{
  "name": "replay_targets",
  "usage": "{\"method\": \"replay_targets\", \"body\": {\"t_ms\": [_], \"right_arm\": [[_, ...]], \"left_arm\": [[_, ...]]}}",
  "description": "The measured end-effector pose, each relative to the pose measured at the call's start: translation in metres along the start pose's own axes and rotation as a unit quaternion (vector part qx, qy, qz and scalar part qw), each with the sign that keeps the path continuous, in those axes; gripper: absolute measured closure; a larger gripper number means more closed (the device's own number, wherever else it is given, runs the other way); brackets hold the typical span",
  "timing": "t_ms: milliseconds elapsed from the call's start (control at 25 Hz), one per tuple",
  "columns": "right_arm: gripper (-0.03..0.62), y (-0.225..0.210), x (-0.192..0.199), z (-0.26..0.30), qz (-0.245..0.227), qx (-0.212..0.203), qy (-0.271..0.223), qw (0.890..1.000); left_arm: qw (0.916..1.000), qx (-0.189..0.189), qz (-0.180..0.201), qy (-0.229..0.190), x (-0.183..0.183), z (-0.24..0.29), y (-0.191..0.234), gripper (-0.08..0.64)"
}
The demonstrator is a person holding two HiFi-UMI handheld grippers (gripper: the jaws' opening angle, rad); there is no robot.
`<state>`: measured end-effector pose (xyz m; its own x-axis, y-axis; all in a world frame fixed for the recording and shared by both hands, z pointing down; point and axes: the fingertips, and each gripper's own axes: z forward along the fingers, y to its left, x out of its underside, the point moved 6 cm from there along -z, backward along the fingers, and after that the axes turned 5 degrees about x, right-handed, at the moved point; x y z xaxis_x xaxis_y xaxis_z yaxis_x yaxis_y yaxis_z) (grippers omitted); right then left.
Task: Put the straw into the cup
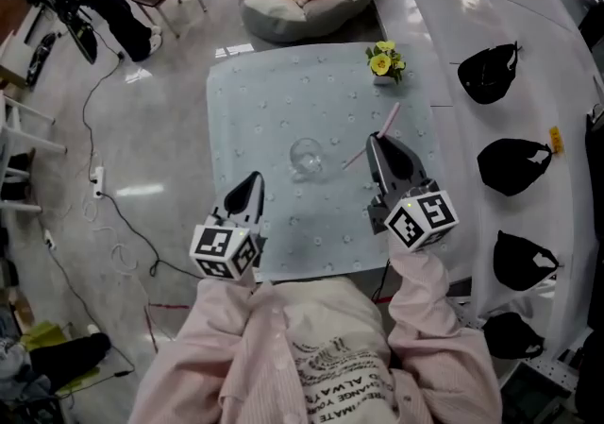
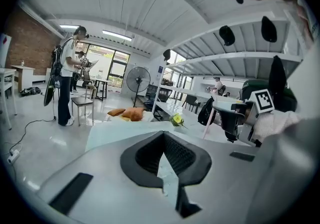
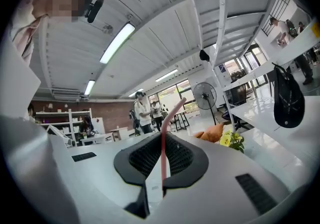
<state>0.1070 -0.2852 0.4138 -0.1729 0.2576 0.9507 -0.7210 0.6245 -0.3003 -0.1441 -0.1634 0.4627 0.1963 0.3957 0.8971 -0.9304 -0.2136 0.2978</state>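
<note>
"Tabletop held the cup at its middle. Where was the straw?"
"Clamped in the right gripper, near the cup, not yet in. Left gripper was closed, empty. The next move, I judged, was aiming the straw's lower end over the cup."

In the head view the right hand-held gripper covers the middle of the straw; only its ends show. The cup is a faint glassy outline. The top edge crops the beanbag.
</note>
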Motion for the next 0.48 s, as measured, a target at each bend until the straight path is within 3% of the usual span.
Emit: {"method": "replay_targets", "body": {"t_ms": [480], "right_arm": [[0.575,-0.007,0.015,0.056,0.06,-0.033,-0.003,0.998]], "left_arm": [[0.9991,-0.018,-0.027,0.027,0.015,0.026,0.018,0.561]]}}
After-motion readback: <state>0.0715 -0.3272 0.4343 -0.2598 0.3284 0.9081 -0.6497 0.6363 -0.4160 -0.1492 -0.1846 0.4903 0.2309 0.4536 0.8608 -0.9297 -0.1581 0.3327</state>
